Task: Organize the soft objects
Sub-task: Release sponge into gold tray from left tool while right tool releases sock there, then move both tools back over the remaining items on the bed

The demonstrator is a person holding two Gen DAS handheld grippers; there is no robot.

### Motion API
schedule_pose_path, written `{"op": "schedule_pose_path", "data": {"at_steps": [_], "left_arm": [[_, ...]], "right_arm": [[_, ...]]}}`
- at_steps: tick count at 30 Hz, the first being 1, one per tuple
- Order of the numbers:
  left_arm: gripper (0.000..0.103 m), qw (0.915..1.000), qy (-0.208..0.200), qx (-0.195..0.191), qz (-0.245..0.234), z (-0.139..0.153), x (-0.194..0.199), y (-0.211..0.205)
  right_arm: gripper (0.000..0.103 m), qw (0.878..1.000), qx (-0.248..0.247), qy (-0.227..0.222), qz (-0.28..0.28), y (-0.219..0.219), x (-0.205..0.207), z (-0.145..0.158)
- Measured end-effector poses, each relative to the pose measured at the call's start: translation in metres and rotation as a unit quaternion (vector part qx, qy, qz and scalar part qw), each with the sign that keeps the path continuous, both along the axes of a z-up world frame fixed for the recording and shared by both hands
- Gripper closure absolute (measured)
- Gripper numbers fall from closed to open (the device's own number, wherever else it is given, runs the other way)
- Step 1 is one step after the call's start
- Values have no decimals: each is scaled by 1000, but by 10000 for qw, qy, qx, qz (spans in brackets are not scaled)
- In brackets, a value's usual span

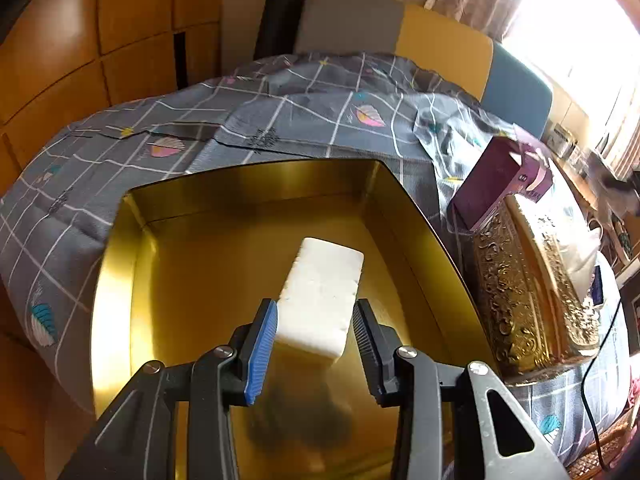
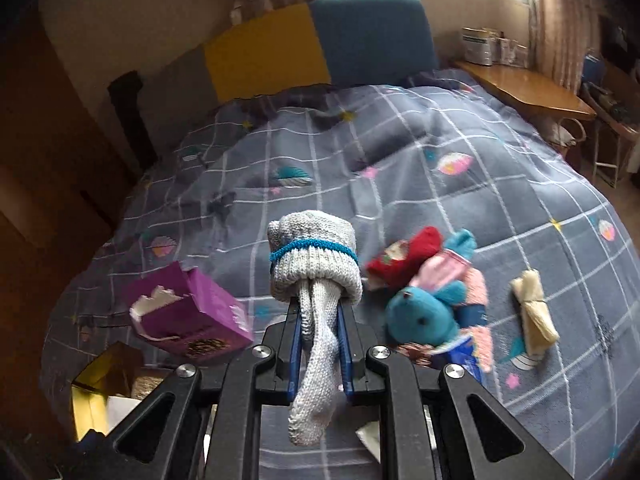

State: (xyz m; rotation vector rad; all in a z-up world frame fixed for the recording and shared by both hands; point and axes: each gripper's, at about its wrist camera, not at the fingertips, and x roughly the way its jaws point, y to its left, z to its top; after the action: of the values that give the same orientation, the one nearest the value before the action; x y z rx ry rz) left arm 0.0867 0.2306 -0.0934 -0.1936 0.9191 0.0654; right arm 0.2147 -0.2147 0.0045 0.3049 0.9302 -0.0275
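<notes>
In the left wrist view a white foam block lies tilted inside the open gold tin box. My left gripper is open and straddles the block's near end; its pads flank the block without squeezing it. In the right wrist view my right gripper is shut on a grey knitted glove bundle with a blue band, held up above the bed. Just right of it on the bedspread lie a blue plush toy, a red knitted piece and a cream rolled cloth.
A purple carton and an embossed gold lid stand right of the gold box. The grey checked bedspread covers the bed. The purple carton sits left of my right gripper. A wooden desk flanks the bed's far right.
</notes>
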Motion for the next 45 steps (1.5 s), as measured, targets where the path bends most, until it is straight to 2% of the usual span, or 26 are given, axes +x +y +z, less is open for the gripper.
{"op": "schedule_pose_path", "data": {"at_steps": [3,6,8,12,16,18,23,27,30,36,45], "left_arm": [[63,10000,-51,29,47,5,-12,6],[63,9998,-154,94,94,11,-22,12],[63,9995,-200,120,191,13,-30,18],[63,9987,-243,164,421,16,-42,30],[63,9974,-247,166,658,19,-52,39],[63,9968,-246,150,743,21,-57,42],[63,9961,-262,257,801,23,-65,40],[62,9956,-312,344,815,27,-70,36],[62,9957,-348,420,747,32,-71,29],[62,9951,-507,651,537,43,-74,10],[62,9940,-683,831,194,56,-77,-16]], "right_arm": [[87,9991,57,-98,416,47,20,11],[87,9921,272,-252,1196,100,24,19],[87,9801,444,-277,1914,138,15,19],[87,9481,349,-75,3160,214,-24,3],[87,9223,120,390,3844,272,-60,-39],[86,9163,-105,534,3967,293,-72,-62],[83,9128,-483,780,3979,320,-87,-100],[67,9125,-635,658,3988,316,-92,-105],[56,9171,-679,389,3908,306,-100,-95],[47,9312,-839,-237,3540,279,-118,-70],[45,9506,-1012,-878,2800,222,-132,-38]]}}
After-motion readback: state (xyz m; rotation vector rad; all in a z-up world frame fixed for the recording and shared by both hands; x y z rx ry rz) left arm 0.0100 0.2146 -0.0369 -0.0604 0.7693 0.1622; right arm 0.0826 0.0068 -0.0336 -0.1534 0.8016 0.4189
